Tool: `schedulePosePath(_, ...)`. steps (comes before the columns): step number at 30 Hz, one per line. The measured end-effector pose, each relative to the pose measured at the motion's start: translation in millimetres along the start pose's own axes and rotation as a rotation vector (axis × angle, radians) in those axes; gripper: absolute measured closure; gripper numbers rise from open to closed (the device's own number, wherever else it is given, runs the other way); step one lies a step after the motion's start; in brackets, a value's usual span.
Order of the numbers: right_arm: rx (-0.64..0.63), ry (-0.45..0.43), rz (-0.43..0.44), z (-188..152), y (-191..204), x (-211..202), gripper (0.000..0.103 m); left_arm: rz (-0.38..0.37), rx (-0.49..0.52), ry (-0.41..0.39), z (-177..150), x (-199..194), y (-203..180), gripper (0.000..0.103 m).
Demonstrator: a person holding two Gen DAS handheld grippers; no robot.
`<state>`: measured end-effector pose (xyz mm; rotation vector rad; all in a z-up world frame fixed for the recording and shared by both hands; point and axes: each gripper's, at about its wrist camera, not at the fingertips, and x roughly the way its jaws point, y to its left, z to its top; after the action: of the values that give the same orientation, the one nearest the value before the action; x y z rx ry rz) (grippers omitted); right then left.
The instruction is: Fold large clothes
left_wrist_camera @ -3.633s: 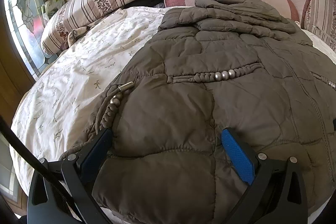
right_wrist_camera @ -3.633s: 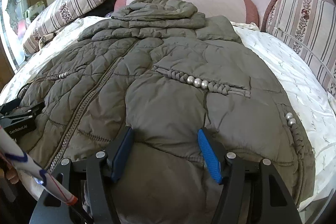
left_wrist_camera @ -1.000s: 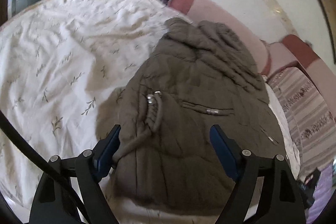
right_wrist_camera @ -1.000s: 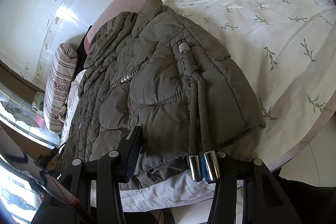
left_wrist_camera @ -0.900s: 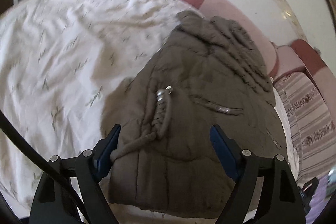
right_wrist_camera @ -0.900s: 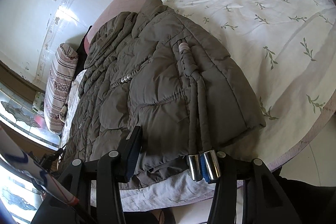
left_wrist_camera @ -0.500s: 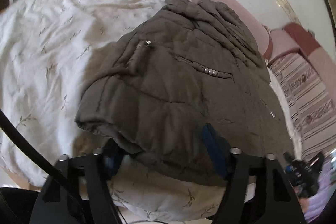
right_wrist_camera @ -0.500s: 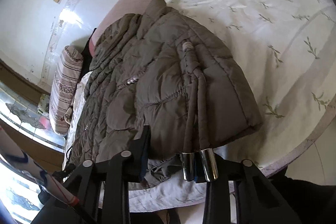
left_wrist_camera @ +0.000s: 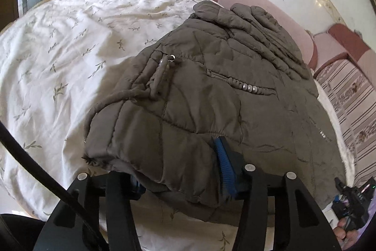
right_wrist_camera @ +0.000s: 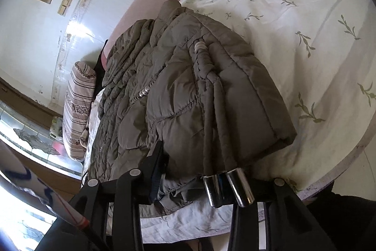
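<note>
A bed with a leaf-print sheet [left_wrist_camera: 70, 44] filled the room, cushions along the far wall. Left wrist view: the quilted jacket [left_wrist_camera: 211, 91] lay lengthwise on the bed, its near hem bunched inside the left gripper [left_wrist_camera: 181, 171], whose jaws were closing on it. Right wrist view: the right gripper [right_wrist_camera: 190, 178], its jaws opening, had the jacket's near right hem between them; two metal-tipped drawcords [right_wrist_camera: 225, 185] hung over them. Slippery padding or a caught cord could spoil the fold.
</note>
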<state>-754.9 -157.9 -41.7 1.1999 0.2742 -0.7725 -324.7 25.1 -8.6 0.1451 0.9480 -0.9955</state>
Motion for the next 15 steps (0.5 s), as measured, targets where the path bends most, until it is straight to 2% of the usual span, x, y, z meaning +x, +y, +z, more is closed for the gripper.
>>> schedulePosePath(7,-0.007,0.051,-0.005,5.4,2.7,2.7,0.062,0.024,0.069,-0.006,-2.9,3.4,-11.1,0.038)
schedulePosePath(9,-0.024,0.061,-0.007,6.0,5.4,3.3,0.057,0.039,0.095,-0.002,-3.7,4.7,-15.2,0.036)
schedulePosePath(11,-0.042,0.062,-0.015,5.2,9.1,3.1,0.057,0.047,0.121,0.012,-3.5,7.0,-19.2,0.028)
schedulePosePath(12,-0.054,0.058,-0.026,4.2,11.1,2.8,0.066,0.054,0.125,0.015,-3.7,7.2,-20.2,0.027)
schedulePosePath(15,-0.09,0.046,-0.038,2.5,16.4,1.9,0.078,0.078,0.143,0.025,-3.6,7.5,-23.0,0.026)
